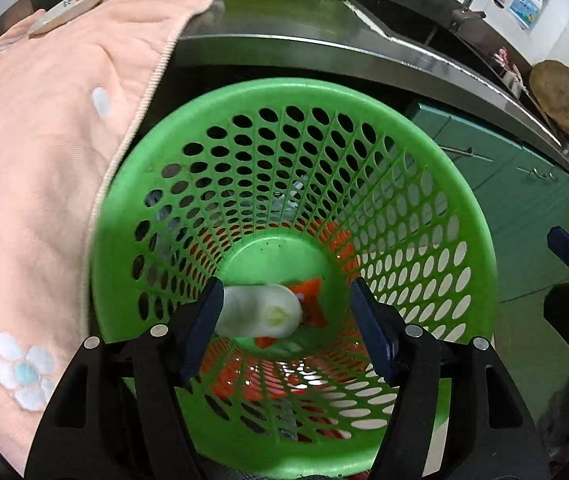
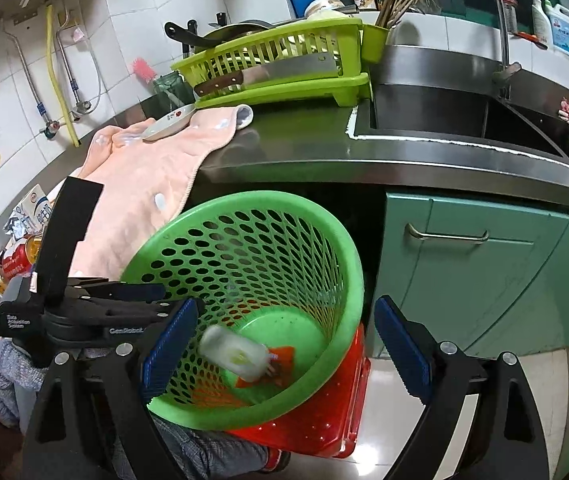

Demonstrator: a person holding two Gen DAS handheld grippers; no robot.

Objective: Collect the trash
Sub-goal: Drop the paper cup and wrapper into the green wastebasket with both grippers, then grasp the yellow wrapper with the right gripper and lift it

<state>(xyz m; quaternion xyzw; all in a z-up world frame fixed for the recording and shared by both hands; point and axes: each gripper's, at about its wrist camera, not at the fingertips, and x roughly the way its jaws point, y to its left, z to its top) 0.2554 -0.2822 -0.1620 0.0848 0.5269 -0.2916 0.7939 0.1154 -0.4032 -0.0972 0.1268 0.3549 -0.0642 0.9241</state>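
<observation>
A green perforated waste basket (image 1: 424,152) stands below the counter edge; it also shows in the right wrist view (image 2: 324,216). A small white plastic bottle (image 1: 260,310) lies blurred inside it near the bottom, beside an orange wrapper (image 1: 308,292); both show in the right wrist view, bottle (image 2: 232,354) and wrapper (image 2: 282,354). My left gripper (image 1: 286,320) is open above the basket mouth, with nothing between its blue pads. My right gripper (image 2: 284,354) is open and empty over the basket's near rim. The left gripper's body (image 2: 84,316) shows at the basket's left.
A pink towel (image 1: 44,160) hangs over the steel counter (image 2: 304,148) at the left, with a small dish (image 2: 168,122) on it. A lime dish rack (image 2: 276,72) holds a cleaver. The sink (image 2: 444,112), teal cabinets (image 2: 484,272) and a red stool (image 2: 324,412) under the basket surround it.
</observation>
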